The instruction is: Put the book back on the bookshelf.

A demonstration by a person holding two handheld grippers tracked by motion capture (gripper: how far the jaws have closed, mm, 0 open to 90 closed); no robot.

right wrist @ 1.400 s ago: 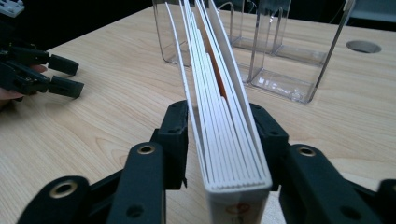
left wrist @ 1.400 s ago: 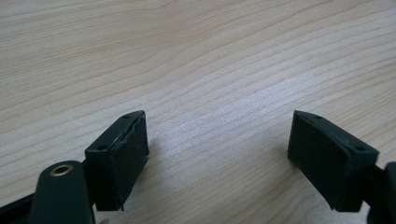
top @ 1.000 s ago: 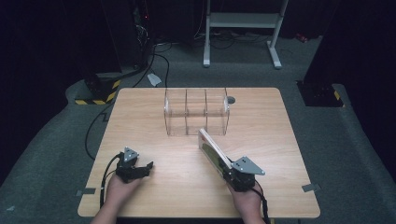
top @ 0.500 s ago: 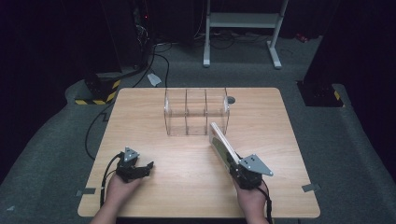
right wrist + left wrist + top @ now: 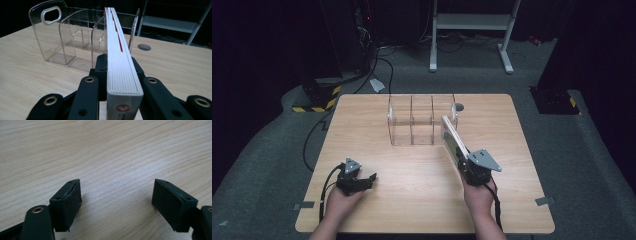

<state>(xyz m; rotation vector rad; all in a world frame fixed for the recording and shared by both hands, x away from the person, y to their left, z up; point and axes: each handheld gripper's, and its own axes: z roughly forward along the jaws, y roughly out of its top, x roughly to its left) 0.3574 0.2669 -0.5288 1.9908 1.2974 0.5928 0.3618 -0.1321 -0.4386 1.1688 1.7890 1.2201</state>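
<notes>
Book carried closer to the clear rack

The right tool (image 5: 460, 156), clamped on one book (image 5: 452, 138), has moved up beside the three-slot rack (image 5: 412, 120); left tool (image 5: 364, 181) rests gaping, empty, on the tabletop (image 5: 512, 130).

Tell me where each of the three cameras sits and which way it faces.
High view: above the person's side, looking forward and down on the table; both forearms, left gripper and right gripper show.
Left gripper view: on that gripper, facing bare wood between open jaws.
Right gripper view: along jaws clamping a book, toward the clear divider rack.
Shared: book and rack.
</notes>
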